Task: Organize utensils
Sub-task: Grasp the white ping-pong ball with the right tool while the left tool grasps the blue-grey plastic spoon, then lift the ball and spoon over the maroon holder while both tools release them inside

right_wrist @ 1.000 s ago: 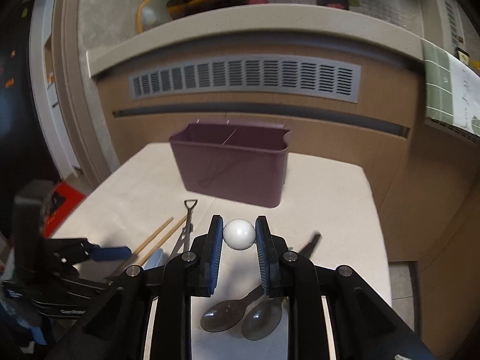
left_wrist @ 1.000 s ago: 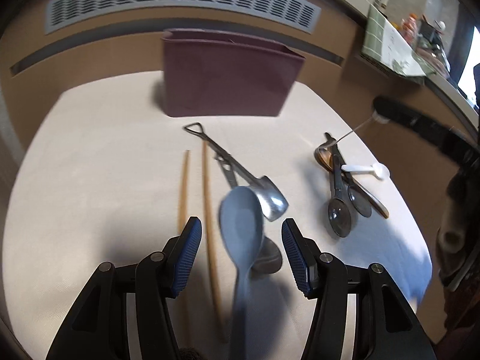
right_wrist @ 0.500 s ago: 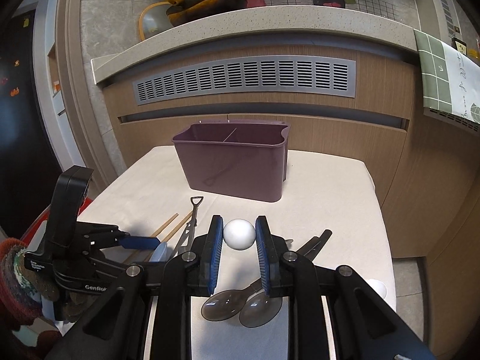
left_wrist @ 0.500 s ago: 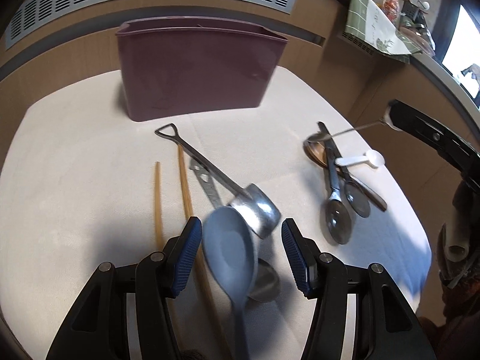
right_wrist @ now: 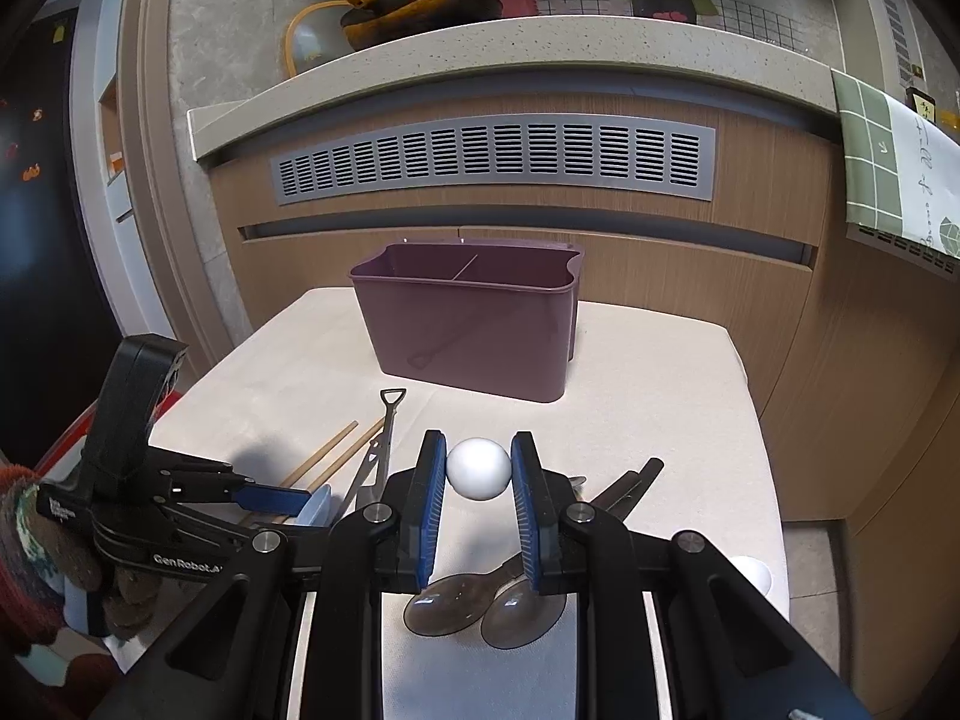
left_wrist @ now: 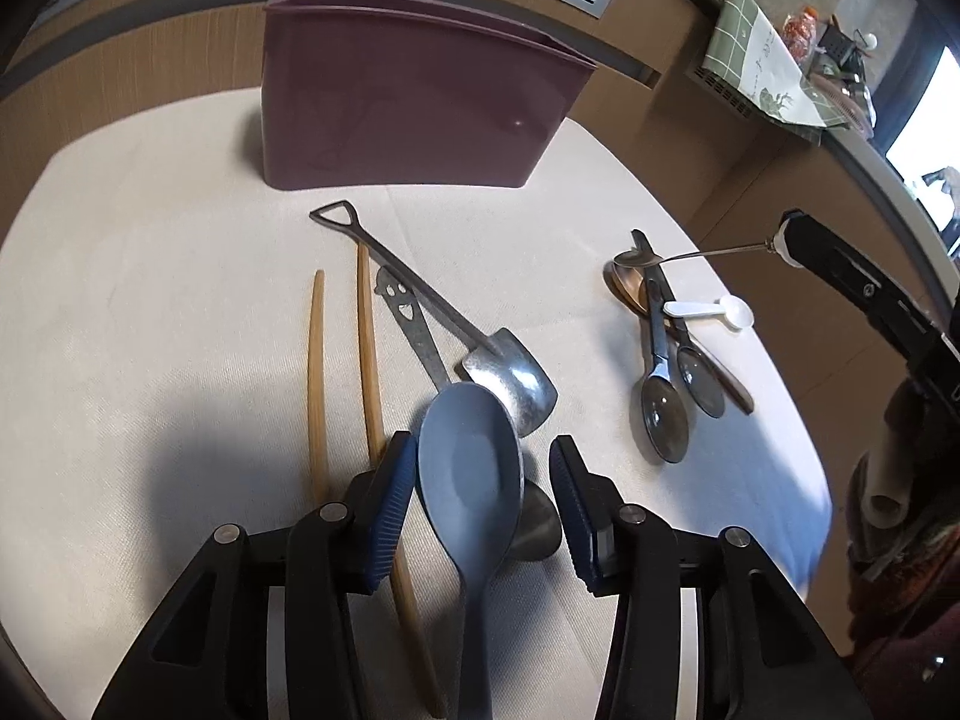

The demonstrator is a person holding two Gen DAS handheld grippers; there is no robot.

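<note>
A maroon two-compartment utensil holder [left_wrist: 414,102] stands at the back of the table [left_wrist: 150,276]; it also shows in the right wrist view [right_wrist: 468,318]. My left gripper [left_wrist: 483,465] has its jaws apart around a blue spoon [left_wrist: 471,480], whose bowl sits between the pads; I cannot tell whether it is held. My right gripper [right_wrist: 478,471] is shut on the white ball end [right_wrist: 478,469] of a thin metal utensil, whose rod [left_wrist: 708,252] reaches down to the right-hand pile.
On the table lie two wooden chopsticks [left_wrist: 315,372], a shovel-shaped metal spoon [left_wrist: 504,369], a flat metal utensil [left_wrist: 414,330], two dark spoons [left_wrist: 663,402], a brown spoon and a white scoop [left_wrist: 711,312]. The table edges fall away left and right.
My left gripper has come nearer to the holder, with the blue spoon still between its pads. My right gripper has risen a little with the white ball end.
</note>
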